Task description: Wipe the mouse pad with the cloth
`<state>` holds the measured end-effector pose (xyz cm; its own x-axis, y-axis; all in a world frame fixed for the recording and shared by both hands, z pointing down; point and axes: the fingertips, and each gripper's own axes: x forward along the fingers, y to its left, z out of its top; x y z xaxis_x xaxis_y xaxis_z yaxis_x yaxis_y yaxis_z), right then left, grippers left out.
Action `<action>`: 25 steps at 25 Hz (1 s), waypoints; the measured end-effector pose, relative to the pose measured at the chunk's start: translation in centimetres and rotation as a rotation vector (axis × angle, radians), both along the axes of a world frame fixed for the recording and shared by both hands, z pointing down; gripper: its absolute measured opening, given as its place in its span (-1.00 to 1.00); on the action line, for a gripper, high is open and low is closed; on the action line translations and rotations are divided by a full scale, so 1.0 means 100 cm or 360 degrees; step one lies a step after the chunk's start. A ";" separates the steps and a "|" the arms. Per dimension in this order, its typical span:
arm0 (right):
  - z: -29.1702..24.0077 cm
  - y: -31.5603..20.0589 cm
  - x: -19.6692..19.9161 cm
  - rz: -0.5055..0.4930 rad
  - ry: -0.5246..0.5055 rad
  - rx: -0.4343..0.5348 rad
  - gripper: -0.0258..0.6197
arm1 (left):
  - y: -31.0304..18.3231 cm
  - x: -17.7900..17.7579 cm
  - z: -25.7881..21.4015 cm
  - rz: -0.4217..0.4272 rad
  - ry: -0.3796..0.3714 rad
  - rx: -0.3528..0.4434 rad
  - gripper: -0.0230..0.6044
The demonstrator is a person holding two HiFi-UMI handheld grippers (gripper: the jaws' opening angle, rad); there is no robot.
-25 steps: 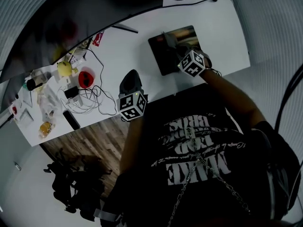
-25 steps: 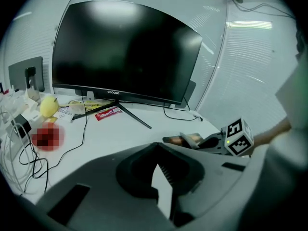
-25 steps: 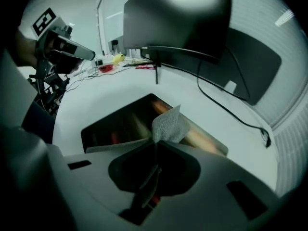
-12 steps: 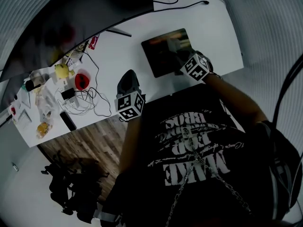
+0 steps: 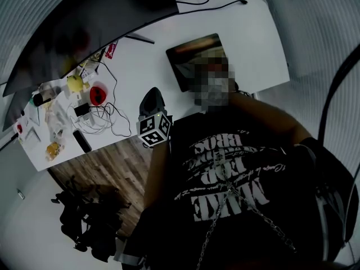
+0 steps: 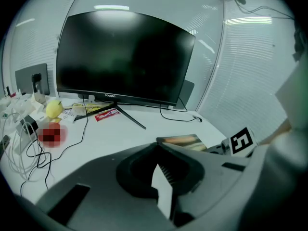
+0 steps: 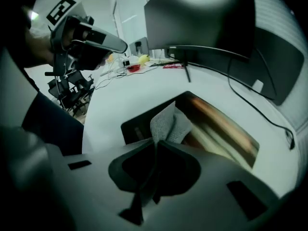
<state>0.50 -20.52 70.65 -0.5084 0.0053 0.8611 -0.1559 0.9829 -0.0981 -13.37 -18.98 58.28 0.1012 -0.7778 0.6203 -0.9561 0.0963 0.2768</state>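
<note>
The right gripper [image 7: 156, 141] is clamped shut on a pale grey cloth [image 7: 171, 123]. Its jaws are pressed together on a fold of the fabric, and the loose end stands past the jaw tips, over the near corner of the mouse pad [image 7: 219, 129]. Whether the cloth presses on the pad's surface cannot be told. The mouse pad is a dark rectangle with a brown-orange band across it. It lies flat on the right part of the white desk [image 5: 247, 32], in front of the right end of the curved black monitor [image 6: 120, 57] and just ahead of the person's torso. The left gripper [image 6: 158, 150] is held over the near edge of the desk, to the left of the pad and apart from it, tilted downward. Its jaws stand slightly apart, so that a narrow wedge of the white desktop shows through the gap, and nothing is between them. From the left gripper view the pad sits ahead and to the right of those jaws. A black cable [image 7: 260, 109] runs across the desk behind the pad. Farther left, a tangle of cables [image 5: 104, 120], a yellow round object [image 6: 54, 109] and a red packet [image 6: 107, 113] lie near the monitor stand.
</note>
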 end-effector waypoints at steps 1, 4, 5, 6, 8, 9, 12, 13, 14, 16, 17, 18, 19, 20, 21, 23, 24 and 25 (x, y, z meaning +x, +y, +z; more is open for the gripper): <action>0.000 -0.009 0.022 0.0078 0.0020 0.0004 -0.85 | -0.003 0.003 0.000 0.0008 0.0001 0.0005 -0.91; 0.000 -0.038 0.098 0.0338 0.0070 0.0009 -0.85 | -0.013 0.017 -0.001 0.0044 0.0003 0.0021 -0.91; 0.001 -0.046 0.117 0.0401 0.0061 0.0008 -0.85 | -0.017 0.021 0.000 0.0060 0.0001 0.0026 -0.91; 0.000 -0.051 0.128 0.0430 0.0036 0.0015 -0.85 | -0.021 0.026 0.000 0.0076 -0.0001 0.0027 -0.91; -0.002 -0.056 0.135 0.0449 -0.0038 0.0027 -0.85 | -0.029 0.036 0.000 0.0101 -0.0007 0.0027 -0.91; -0.005 -0.060 0.137 0.0507 -0.0082 0.0013 -0.85 | -0.032 0.041 -0.003 0.0110 -0.0009 0.0032 -0.91; -0.020 -0.084 0.165 0.0819 -0.0139 0.0007 -0.85 | -0.045 0.058 -0.019 0.0132 -0.0026 0.0083 -0.91; -0.020 -0.092 0.179 0.0858 -0.0096 0.0041 -0.85 | -0.050 0.064 -0.023 0.0141 -0.0033 0.0098 -0.91; -0.017 -0.098 0.193 0.0853 -0.0039 0.0071 -0.85 | -0.053 0.069 -0.026 0.0152 -0.0039 0.0106 -0.91; -0.006 -0.102 0.211 0.0781 0.0029 0.0089 -0.84 | -0.056 0.081 -0.028 0.0174 -0.0049 0.0107 -0.91; -0.004 -0.103 0.214 0.0750 0.0024 0.0080 -0.82 | -0.057 0.085 -0.029 0.0179 -0.0050 0.0107 -0.91; -0.005 -0.104 0.215 0.0739 0.0001 0.0063 -0.77 | -0.059 0.088 -0.030 0.0175 -0.0047 0.0108 -0.91; -0.010 -0.106 0.215 0.0747 -0.0035 0.0043 -0.66 | -0.060 0.090 -0.033 0.0162 -0.0044 0.0112 -0.91; -0.020 -0.107 0.216 0.0765 -0.0079 0.0025 -0.54 | -0.060 0.089 -0.037 0.0145 -0.0046 0.0119 -0.91; -0.033 -0.108 0.217 0.0784 -0.0130 0.0018 -0.48 | -0.060 0.086 -0.042 0.0125 -0.0058 0.0129 -0.91; -0.076 -0.110 0.219 0.0805 -0.0279 0.0065 -0.45 | -0.059 0.075 -0.059 0.0083 -0.0099 0.0165 -0.91; -0.107 -0.110 0.218 0.0808 -0.0396 0.0119 -0.45 | -0.058 0.068 -0.073 0.0063 -0.0127 0.0206 -0.91; -0.142 -0.110 0.216 0.0811 -0.0543 0.0183 -0.45 | -0.057 0.061 -0.091 0.0049 -0.0164 0.0266 -0.91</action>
